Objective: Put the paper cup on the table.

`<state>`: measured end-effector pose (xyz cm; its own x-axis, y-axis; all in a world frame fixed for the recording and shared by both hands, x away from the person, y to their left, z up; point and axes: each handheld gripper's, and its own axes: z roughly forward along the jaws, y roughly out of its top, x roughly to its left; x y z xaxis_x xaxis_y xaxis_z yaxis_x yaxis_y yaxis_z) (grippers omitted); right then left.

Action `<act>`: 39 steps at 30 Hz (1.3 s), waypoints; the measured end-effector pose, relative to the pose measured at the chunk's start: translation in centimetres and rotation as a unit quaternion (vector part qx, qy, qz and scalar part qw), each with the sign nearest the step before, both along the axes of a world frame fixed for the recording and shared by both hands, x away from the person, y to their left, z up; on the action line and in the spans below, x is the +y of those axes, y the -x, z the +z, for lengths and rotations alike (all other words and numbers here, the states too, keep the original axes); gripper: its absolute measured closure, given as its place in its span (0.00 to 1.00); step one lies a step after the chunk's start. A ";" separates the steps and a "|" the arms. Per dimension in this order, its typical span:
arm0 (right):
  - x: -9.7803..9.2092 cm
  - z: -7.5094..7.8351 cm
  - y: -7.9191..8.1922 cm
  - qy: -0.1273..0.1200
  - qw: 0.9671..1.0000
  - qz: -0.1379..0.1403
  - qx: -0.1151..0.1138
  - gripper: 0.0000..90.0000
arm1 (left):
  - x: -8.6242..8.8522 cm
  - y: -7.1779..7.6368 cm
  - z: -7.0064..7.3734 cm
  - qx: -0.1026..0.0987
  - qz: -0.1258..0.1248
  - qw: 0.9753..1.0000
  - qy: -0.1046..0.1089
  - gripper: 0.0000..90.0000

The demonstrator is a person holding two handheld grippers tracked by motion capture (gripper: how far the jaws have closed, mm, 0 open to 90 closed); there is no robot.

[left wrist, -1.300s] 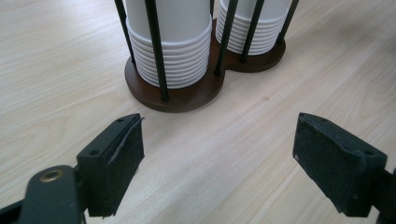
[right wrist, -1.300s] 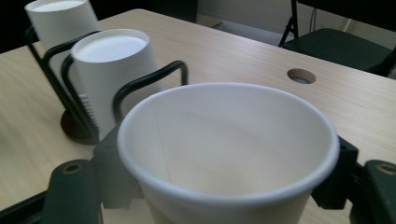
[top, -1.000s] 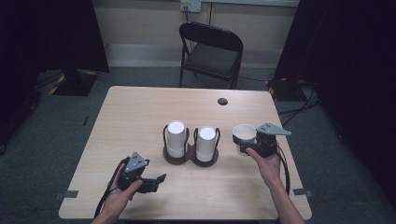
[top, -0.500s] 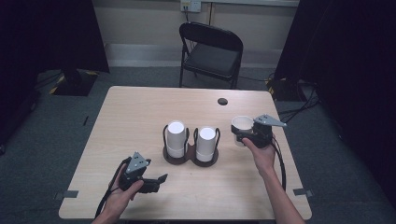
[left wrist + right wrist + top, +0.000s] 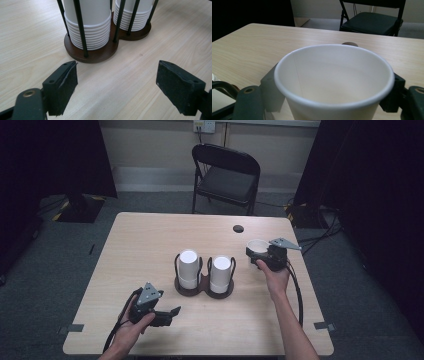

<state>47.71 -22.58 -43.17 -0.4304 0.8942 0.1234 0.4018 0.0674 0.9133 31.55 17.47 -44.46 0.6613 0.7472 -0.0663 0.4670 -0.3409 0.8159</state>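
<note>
A dark wooden double holder (image 5: pixel 204 287) with black rods stands mid-table, carrying two stacks of white paper cups (image 5: pixel 189 268) (image 5: pixel 220 273). In the left gripper view the same holder (image 5: pixel 100 53) and cup stacks (image 5: pixel 87 22) fill the top. My right gripper (image 5: pixel 258 254) is shut on a single white paper cup (image 5: pixel 257 246), held upright to the right of the holder; its empty inside (image 5: pixel 334 75) fills the right gripper view. My left gripper (image 5: pixel 172 312) rests low near the table's front left, open, with nothing between its pads (image 5: pixel 63 82).
A round dark hole (image 5: pixel 238 228) sits in the tabletop behind the held cup. A black folding chair (image 5: pixel 226 175) stands beyond the far edge of the light wooden table (image 5: pixel 140 245). Cables trail from both grippers toward the front edge.
The right gripper has carried the single cup away from the person, toward the table's far right side, and slightly up. The left gripper has stayed where it was.
</note>
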 end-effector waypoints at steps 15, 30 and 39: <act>0.8 -3.0 -1.6 0.003 1.000 -0.022 0.011 0.26 | 0.2 0.2 0.0 -0.001 0.001 1.000 -0.003 0.20; 0.6 -4.2 -0.8 0.017 1.000 -0.023 0.010 0.25 | 0.3 0.3 0.2 -0.011 0.007 1.000 -0.001 0.20; 0.3 -3.9 -0.2 0.034 0.999 -0.014 0.023 0.25 | 0.3 0.4 0.3 -0.010 0.004 1.000 0.002 0.20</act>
<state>47.87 -22.28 -47.12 -0.4001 0.9129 0.0812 0.4452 0.1161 0.8879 31.16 17.74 -44.20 0.6558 0.7528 -0.0565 0.4541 -0.3335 0.8261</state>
